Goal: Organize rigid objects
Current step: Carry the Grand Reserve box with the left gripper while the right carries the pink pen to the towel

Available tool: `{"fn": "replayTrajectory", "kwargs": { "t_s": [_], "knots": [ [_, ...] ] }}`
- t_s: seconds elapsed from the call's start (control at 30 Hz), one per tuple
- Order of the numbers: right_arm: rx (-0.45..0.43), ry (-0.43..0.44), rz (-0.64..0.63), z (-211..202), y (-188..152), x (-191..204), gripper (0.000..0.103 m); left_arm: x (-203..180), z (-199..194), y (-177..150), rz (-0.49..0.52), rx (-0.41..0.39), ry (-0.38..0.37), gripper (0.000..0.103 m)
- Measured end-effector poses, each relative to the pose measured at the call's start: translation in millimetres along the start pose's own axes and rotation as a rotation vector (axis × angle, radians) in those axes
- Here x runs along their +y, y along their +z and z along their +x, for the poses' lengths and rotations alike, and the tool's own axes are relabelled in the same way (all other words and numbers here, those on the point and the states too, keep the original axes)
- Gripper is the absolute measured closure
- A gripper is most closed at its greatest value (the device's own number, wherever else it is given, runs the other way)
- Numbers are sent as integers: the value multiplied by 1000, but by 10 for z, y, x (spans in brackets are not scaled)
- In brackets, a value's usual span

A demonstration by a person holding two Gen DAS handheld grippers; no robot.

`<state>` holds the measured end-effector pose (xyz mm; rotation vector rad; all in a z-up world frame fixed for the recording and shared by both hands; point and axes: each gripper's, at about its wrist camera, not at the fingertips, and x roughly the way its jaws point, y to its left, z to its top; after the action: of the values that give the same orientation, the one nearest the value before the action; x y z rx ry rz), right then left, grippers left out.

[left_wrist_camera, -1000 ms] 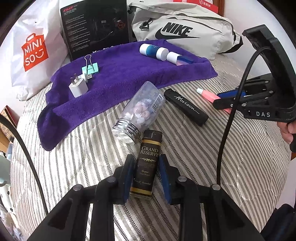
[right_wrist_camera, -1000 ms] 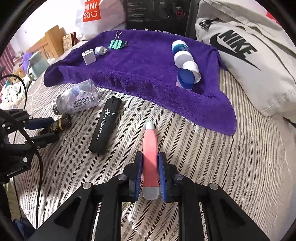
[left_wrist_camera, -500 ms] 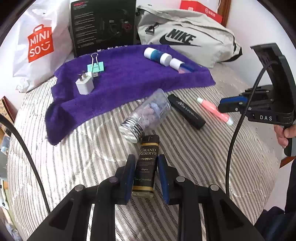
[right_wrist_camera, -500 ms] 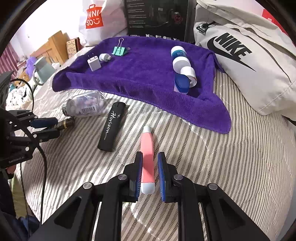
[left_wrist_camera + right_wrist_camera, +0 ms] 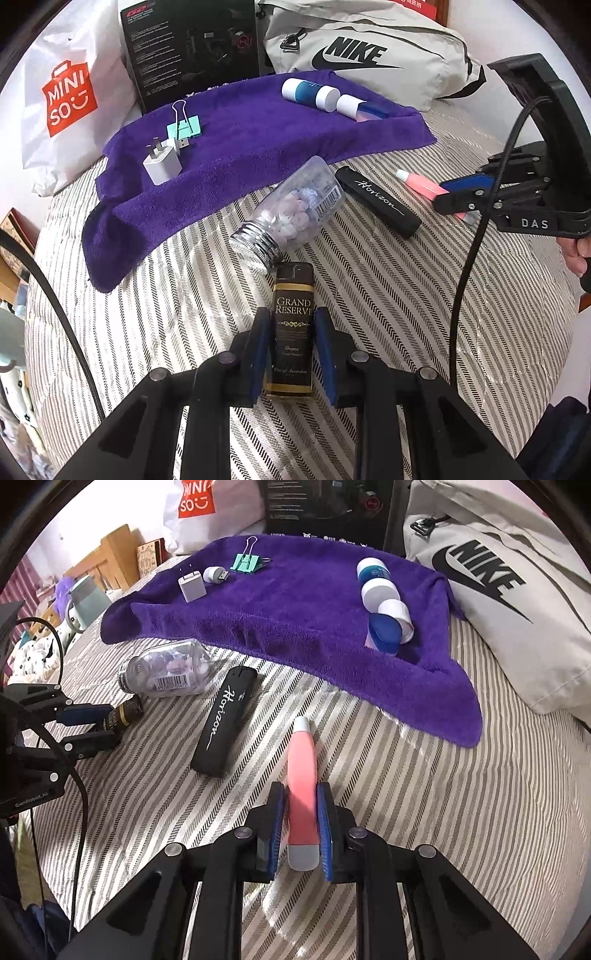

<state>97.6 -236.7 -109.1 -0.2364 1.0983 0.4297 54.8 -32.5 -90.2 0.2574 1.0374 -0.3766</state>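
My left gripper (image 5: 291,321) is shut on a small dark "Grand Reserve" bottle (image 5: 294,306) that points away from me over the striped bedspread. Seen from the right wrist, this bottle (image 5: 127,712) sticks out of the left gripper (image 5: 110,723) at the left edge. My right gripper (image 5: 301,794) is shut on a pink tube (image 5: 302,768) with grey ends. A clear jar with a silver cap (image 5: 291,214) and a black "Horizon" case (image 5: 378,201) lie between the grippers. The purple towel (image 5: 258,147) beyond them holds a white charger (image 5: 161,168), a teal binder clip (image 5: 184,127) and white-and-blue bottles (image 5: 314,94).
A grey Nike bag (image 5: 369,55), a black box (image 5: 192,48) and a white Miniso bag (image 5: 70,99) stand behind the towel. A person's hand (image 5: 576,254) holds the right gripper's handle. Cables hang from both grippers. The bed drops off at the left.
The left fingers have closed in against the Grand Reserve bottle, which had gaps beside it a second ago. The right gripper has kept its hold on the pink tube and shifted only slightly.
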Motion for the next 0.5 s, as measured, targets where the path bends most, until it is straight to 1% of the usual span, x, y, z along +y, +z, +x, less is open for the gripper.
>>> {"fn": "replayTrajectory", "kwargs": {
  "t_s": [0.13, 0.2, 0.33, 0.5],
  "knots": [
    [-6, -32, -50, 9, 16, 76, 87, 20, 1, 2, -13, -1, -14, 80],
    [0, -9, -37, -16, 10, 38, 88, 44, -11, 0, -31, -5, -26, 80],
    [-23, 23, -7, -163, -39, -39, 88, 116, -103, -37, -61, -28, -41, 80],
    [-40, 24, -2, -273, -19, -86, 87, 201, -205, -29, -78, -50, -39, 80]
  ]
}}
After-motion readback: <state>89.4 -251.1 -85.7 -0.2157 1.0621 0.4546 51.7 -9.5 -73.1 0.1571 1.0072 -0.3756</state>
